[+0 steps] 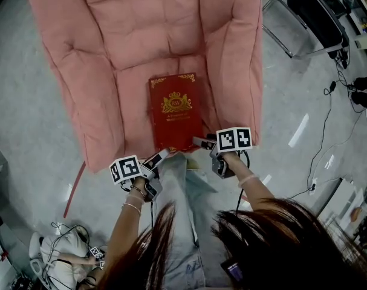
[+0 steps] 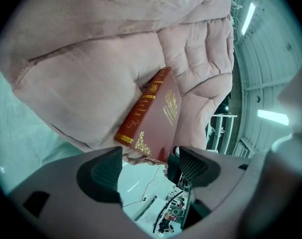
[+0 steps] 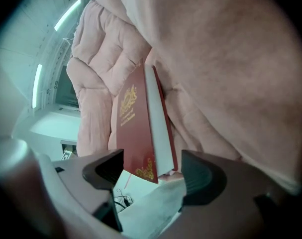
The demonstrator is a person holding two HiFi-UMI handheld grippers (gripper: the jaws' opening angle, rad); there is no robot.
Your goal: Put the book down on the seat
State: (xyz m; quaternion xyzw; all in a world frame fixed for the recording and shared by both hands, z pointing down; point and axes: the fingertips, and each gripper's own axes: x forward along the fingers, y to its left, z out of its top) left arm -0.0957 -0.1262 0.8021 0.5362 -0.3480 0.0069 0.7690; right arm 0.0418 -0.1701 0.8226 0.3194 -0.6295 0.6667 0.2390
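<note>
A dark red book [image 1: 174, 110] with gold print lies flat on the seat of the pink padded armchair [image 1: 98, 71], its near edge at the seat's front. My left gripper [image 1: 162, 156] hovers open just off the book's near left corner. My right gripper [image 1: 202, 142] is open at the near right corner. In the left gripper view the book [image 2: 158, 116] rests on the cushion beyond the spread jaws of the left gripper [image 2: 151, 166]. In the right gripper view the book [image 3: 138, 128] shows its page edge, and its near corner lies between the wide jaws of the right gripper [image 3: 153, 171] without being clamped.
The person's jeans-clad leg [image 1: 177, 192] stands against the seat front. A metal-framed chair [image 1: 292, 26] is at the back right. Cables [image 1: 328, 138] trail over the grey floor on the right. A red rod [image 1: 74, 189] and a white device [image 1: 56, 246] lie at lower left.
</note>
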